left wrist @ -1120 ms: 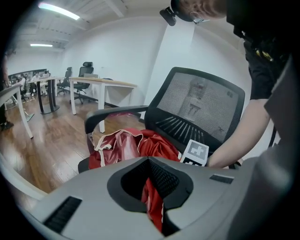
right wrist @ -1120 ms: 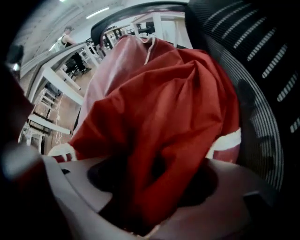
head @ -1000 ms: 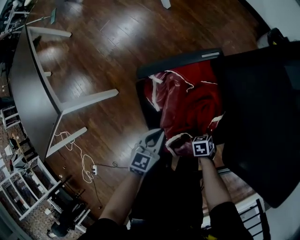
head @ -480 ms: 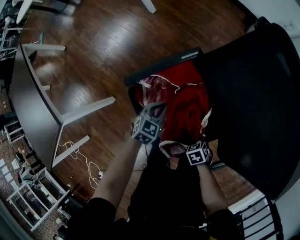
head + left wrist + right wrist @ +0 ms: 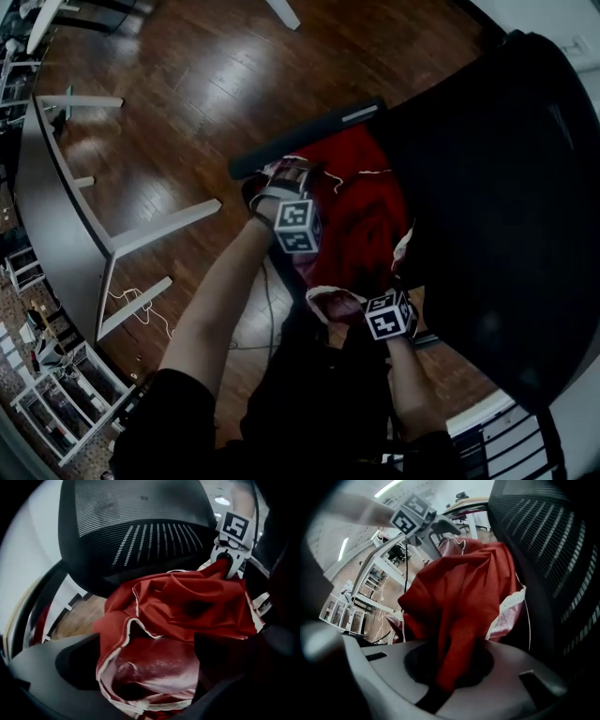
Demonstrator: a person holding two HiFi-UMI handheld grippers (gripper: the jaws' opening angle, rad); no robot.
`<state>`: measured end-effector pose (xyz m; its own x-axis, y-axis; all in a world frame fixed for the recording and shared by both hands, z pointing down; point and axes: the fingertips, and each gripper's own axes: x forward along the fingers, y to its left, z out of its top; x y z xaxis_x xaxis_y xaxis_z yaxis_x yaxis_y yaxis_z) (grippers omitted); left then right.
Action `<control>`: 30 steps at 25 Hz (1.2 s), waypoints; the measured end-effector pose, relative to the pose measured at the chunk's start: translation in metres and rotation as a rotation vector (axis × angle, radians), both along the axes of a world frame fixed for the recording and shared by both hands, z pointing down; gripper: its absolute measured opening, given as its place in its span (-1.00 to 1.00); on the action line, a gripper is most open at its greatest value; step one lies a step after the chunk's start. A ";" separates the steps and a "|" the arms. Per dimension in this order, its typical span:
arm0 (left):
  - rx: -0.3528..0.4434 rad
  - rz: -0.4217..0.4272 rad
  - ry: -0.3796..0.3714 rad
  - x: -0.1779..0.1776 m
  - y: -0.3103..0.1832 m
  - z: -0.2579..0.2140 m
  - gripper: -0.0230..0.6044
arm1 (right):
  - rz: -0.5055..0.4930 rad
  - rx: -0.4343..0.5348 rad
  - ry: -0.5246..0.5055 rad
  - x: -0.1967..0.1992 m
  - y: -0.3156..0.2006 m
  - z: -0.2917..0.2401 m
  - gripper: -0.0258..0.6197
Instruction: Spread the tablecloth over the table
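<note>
The red tablecloth (image 5: 361,216) with white lace edging lies bunched on the seat of a black mesh office chair (image 5: 497,187). My left gripper (image 5: 281,176) hangs over the far left part of the heap. Its jaws have just been opening and now stand wide, with folds of the tablecloth (image 5: 154,620) between them and untouched by the pads. In its own view the left gripper (image 5: 150,670) looks down on a glossy fold. My right gripper (image 5: 354,305) is shut on the near hem. The right gripper view shows the right gripper (image 5: 447,670) pinching a red fold of the tablecloth (image 5: 459,592).
A grey table (image 5: 47,206) on white legs stands at the left on the dark wood floor. A white cable (image 5: 141,300) trails beside it, and shelving (image 5: 56,412) fills the lower left corner. The chair's mesh back (image 5: 131,527) rises close behind the cloth.
My left gripper moved from beside the right one to the far side of the cloth heap, rolled over and opened its jaws. The right gripper kept its hold and stayed almost in place.
</note>
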<state>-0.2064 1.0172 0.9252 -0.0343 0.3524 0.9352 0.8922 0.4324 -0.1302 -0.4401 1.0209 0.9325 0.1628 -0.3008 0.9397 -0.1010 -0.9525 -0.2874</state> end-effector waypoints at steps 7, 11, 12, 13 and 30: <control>0.119 0.101 0.104 0.040 0.045 0.048 1.03 | 0.006 0.044 0.020 0.003 -0.002 -0.005 -0.80; 0.258 0.116 0.078 0.041 0.049 0.081 1.03 | 0.038 0.083 0.011 0.000 -0.008 -0.006 -0.80; 0.293 0.119 0.072 0.041 0.049 0.086 1.03 | 0.043 0.092 0.010 0.001 -0.010 -0.006 -0.80; 0.327 0.124 0.066 0.042 0.049 0.089 1.02 | 0.042 0.096 0.014 0.002 -0.011 -0.007 -0.80; 0.280 -0.187 -0.177 -0.054 -0.033 0.079 -0.88 | -0.095 0.121 -0.005 -0.006 -0.027 -0.012 -0.81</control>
<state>-0.2606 0.9843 1.0040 -0.1637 0.0999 0.9814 0.9571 0.2574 0.1334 -0.4461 0.9944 0.9203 0.1233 -0.4256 0.8964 -0.1872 -0.8971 -0.4002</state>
